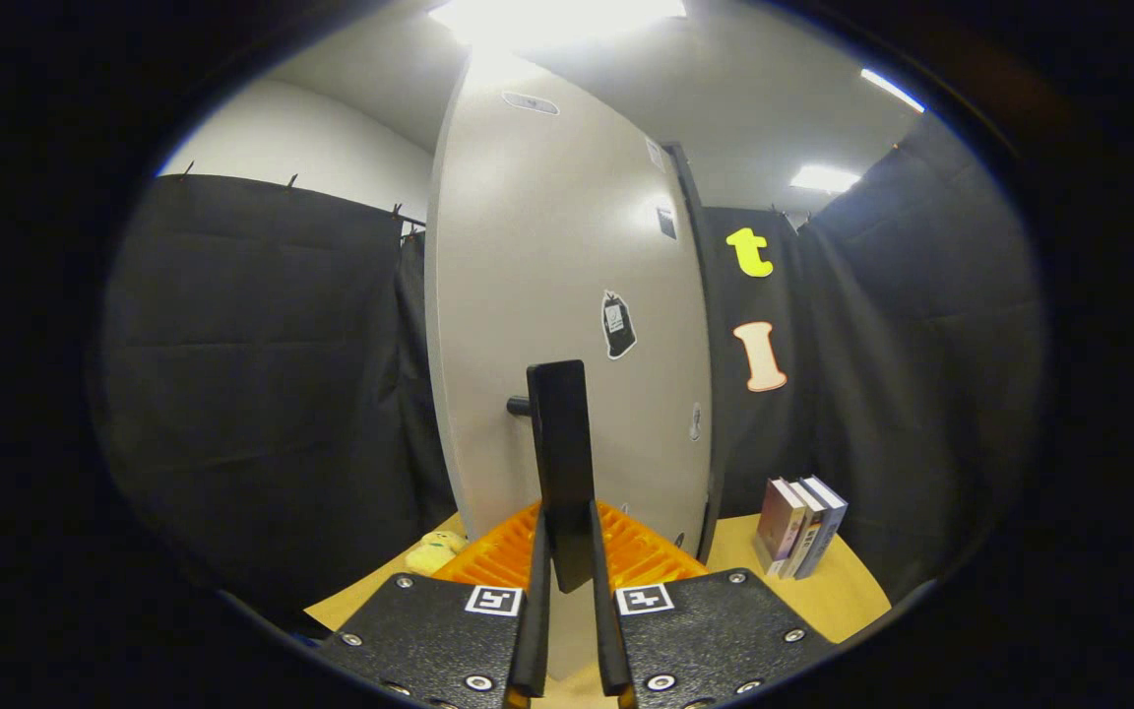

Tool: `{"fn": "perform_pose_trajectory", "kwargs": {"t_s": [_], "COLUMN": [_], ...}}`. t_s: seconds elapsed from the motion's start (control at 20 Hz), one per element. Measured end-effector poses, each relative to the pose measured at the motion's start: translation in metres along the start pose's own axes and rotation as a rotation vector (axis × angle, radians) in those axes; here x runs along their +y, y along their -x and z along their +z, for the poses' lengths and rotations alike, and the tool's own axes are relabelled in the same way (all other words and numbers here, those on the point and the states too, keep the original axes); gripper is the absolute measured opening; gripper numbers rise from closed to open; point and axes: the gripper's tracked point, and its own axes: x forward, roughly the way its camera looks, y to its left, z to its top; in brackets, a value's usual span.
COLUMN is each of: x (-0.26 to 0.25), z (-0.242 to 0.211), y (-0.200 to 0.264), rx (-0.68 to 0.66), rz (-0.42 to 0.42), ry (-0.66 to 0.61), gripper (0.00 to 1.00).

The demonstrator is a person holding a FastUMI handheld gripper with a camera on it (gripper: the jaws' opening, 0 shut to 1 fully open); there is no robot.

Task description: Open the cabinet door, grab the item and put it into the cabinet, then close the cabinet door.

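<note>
On the left, down on the table [852,591] by the cabinet's foot, a small yellowish soft thing [434,551] sits next to an orange ribbed rack [498,561]; whether that soft thing is the item to stow, I can't say for sure, but it looks the likeliest. Moving in, my tongs [567,581] are drawn narrow and pinched on the dark flat handle [560,453], both fingers pressing its lower end, the handle standing upright on a short stub out of the pale cabinet door [567,295]. The door is right in front of me and I can't tell whether it has come off its frame yet. So I judge this is the door step, opening most likely, with nothing yet carried. Next I need a steady pull that follows the door's arc, keeping my grip square so the handle doesn't slip, then let go and reach down for the item. Off to the right, a few books [803,527] stand upright on the table, well clear of the swing, I reckon.
</note>
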Motion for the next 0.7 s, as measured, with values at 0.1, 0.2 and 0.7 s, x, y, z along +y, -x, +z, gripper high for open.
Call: {"fn": "perform_pose_trajectory", "kwargs": {"t_s": [0.1,0.2,0.7], "x": [-0.011,-0.026,-0.088], "z": [0.0,0.003,0.024], "y": [0.004,0.008,0.034], "rx": [-0.002,-0.021,-0.127], "rz": [-0.054,-0.113,-0.391], "ry": [0.003,0.023,0.084], "gripper": [0.21,0.21,0.2]}}
